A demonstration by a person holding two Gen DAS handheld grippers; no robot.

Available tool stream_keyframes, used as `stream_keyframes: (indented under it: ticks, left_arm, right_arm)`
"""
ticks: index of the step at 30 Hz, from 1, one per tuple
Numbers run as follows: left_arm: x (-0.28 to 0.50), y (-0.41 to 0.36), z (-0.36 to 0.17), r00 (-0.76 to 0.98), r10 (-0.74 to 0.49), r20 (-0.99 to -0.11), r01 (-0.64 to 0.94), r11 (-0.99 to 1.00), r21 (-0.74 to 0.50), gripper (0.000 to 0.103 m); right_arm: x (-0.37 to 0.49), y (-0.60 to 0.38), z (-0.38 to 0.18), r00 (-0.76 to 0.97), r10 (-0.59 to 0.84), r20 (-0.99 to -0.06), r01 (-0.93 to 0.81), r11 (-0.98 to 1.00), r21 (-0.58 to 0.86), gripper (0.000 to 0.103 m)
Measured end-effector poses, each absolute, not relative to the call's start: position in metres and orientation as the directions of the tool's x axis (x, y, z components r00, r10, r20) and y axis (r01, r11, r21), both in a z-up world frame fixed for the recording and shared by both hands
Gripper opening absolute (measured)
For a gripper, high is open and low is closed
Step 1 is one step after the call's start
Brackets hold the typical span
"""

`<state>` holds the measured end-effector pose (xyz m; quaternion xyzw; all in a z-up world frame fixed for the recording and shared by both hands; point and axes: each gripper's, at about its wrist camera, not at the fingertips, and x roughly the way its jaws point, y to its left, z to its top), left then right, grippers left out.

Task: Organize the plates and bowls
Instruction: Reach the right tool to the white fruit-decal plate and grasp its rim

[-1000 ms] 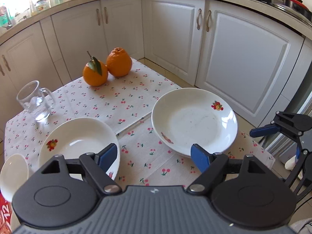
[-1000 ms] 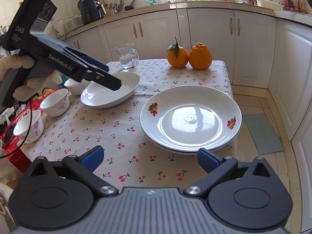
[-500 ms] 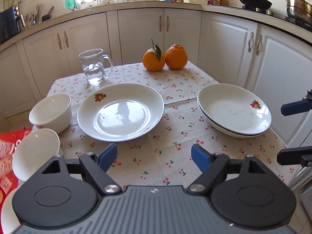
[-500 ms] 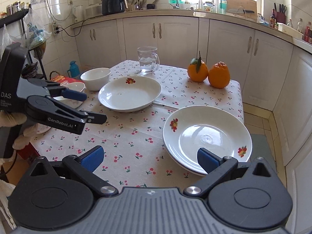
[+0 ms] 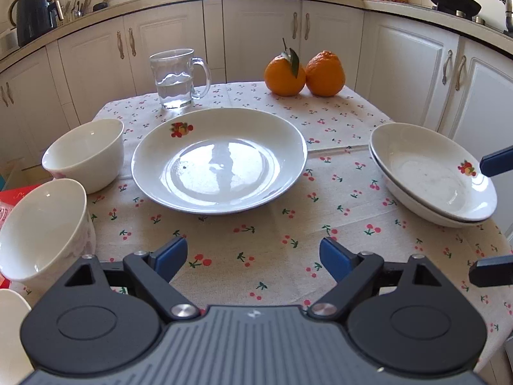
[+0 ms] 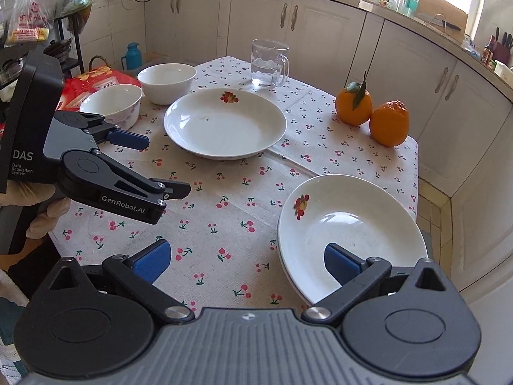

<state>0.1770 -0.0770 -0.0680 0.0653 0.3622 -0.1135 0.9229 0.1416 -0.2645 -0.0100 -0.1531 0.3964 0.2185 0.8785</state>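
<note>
**Glossy plates on cherry-print cloth**

Our left gripper (image 5: 253,255) hangs over the coarse cloth (image 5: 275,250), its blue pads apart with nothing between them; the jaws have just been opening. Ahead lies a round, glazed white plate (image 5: 219,160). Two smooth bowls (image 5: 85,154) sit left of it, and a two-plate stack (image 6: 349,234) rests at the table's right edge. Our right gripper (image 6: 245,261) is spread wide and empty, one pad over the stack's rim.
</note>
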Motion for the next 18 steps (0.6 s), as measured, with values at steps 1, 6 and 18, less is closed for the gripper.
stream_keyframes:
  ticks: [1,6,18]
  left_arm:
    - [0.180,-0.077,-0.071,0.709,-0.159,-0.687,0.253,0.967,0.039,0.090]
    - [0.194,-0.075,-0.083,0.692,-0.151,-0.706,0.231,0.973,0.019,0.091]
    - [0.209,-0.078,-0.089,0.711,-0.138,-0.690,0.210,0.978,0.021,0.103]
  right_arm:
    - [0.146,-0.264,-0.011,0.585,0.262,-0.768,-0.510,0.855,-0.096,0.103]
    - [0.171,-0.259,-0.015,0.562,0.263,-0.784,-0.535,0.839,-0.102,0.103]
    - [0.224,-0.238,-0.017,0.511,0.290,-0.809,-0.648,0.749,-0.140,0.103]
